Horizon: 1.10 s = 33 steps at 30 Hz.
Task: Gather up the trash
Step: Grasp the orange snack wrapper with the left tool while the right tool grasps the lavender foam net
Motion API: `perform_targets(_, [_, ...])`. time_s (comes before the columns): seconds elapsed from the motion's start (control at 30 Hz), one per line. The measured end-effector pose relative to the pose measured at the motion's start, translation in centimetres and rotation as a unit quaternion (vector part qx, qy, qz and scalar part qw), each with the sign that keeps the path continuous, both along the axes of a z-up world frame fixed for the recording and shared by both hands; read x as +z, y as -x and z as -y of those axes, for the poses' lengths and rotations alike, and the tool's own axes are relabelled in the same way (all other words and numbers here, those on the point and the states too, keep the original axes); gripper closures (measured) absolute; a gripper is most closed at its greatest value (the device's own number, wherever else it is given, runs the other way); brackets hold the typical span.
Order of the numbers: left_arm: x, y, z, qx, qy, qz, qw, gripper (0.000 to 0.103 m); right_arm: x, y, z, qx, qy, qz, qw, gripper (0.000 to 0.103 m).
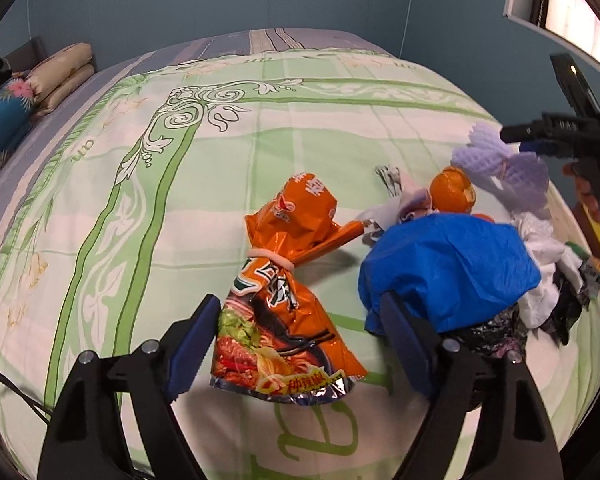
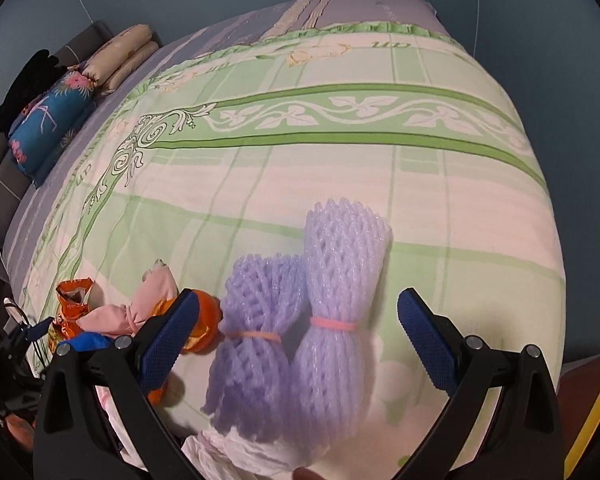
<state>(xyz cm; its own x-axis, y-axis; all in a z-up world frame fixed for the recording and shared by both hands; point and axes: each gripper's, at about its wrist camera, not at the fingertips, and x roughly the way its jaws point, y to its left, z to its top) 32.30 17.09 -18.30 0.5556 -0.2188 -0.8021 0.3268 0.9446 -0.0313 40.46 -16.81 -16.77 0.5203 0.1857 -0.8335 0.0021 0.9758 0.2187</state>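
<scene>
Noodle packet (image 1: 284,304) between spread left claw (image 1: 300,344)

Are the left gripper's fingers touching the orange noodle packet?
Cannot tell. In the left wrist view the left gripper is open around the orange noodle packet; its left fingertip overlaps the packet's edge.

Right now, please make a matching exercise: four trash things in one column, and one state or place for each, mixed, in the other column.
Things:
1. noodle bag
2. foam nets
3. blue bag
4. orange peel

States or places:
a. purple, each tied with a pink band, between the open right gripper fingers
b. behind the blue bag, beside the nets
c. orange, tied with a white band, between the open left gripper fingers
d. on top of the trash pile, beside the left gripper

Pairs: 1-c, 2-a, 3-d, 4-b
</scene>
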Motion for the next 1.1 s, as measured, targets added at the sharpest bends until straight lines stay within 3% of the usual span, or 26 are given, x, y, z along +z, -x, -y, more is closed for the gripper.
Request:
perform_targets(0.17, [-0.8, -0.2, -0.4, 0.004, 0.019, -0.022, 0.9996, 0.054, -0.8, -0.9, 0.2, -0.010, -0.016, -0.013, 1.000, 0.017])
perform_targets(0.23, [-1.1, -0.1, -0.4, 0.004, 0.019, -0.026, 0.9995, 0.054, -1.2, -1.2, 0.2, -0.012, -0.020, -0.020, 1.000, 0.019])
perform_targets(0.3, [-1.2, -0.1, -0.4, 0.004, 0.020, -0.028, 0.9994, 0.057, -1.6, -1.3, 0.1, -0.015, -0.017, -0.026, 0.999, 0.034])
perform_targets(0.43, [-1.2, -0.2, -1.2, 0.012, 0.046, -0.033, 0.9983, 0.066, -2.2, -1.4, 0.9, -0.024, -0.044, -0.036, 0.998, 0.051])
perform_targets(0.47, [-1.2, -0.2, -1.4, 0.015, 0.051, -0.034, 0.9980, 0.080, -2.2, -1.4, 1.2, -0.028, -0.050, -0.036, 0.998, 0.057])
perform_targets(0.5, [-1.2, -0.2, -1.7, 0.019, 0.055, -0.036, 0.9977, 0.081, -2.3, -1.4, 1.4, -0.029, -0.056, -0.037, 0.997, 0.070])
perform_targets(0.53, [-1.1, -0.2, -2.0, 0.022, 0.061, -0.035, 0.9972, 0.081, -2.3, -1.4, 1.6, -0.031, -0.058, -0.039, 0.997, 0.074])
perform_targets(0.7, [-0.9, 0.1, -2.3, 0.031, 0.069, -0.033, 0.9966, 0.083, -2.9, -1.3, 1.8, -0.022, -0.069, -0.046, 0.996, 0.077])
perform_targets(0.83, [-1.1, 0.4, -1.5, 0.022, 0.049, -0.030, 0.9981, 0.084, -2.6, -0.7, 1.8, -0.022, -0.069, -0.035, 0.997, 0.079])
perform_targets(1.0, [-0.9, 0.7, -1.2, 0.017, 0.041, -0.022, 0.9988, 0.085, -0.3, 0.7, 1.7, -0.015, -0.070, -0.003, 0.997, 0.079])
perform_targets(1.1, [-0.5, 0.7, -1.9, 0.027, 0.057, -0.016, 0.9979, 0.087, 1.6, 2.0, 1.6, -0.009, -0.069, 0.024, 0.997, 0.079])
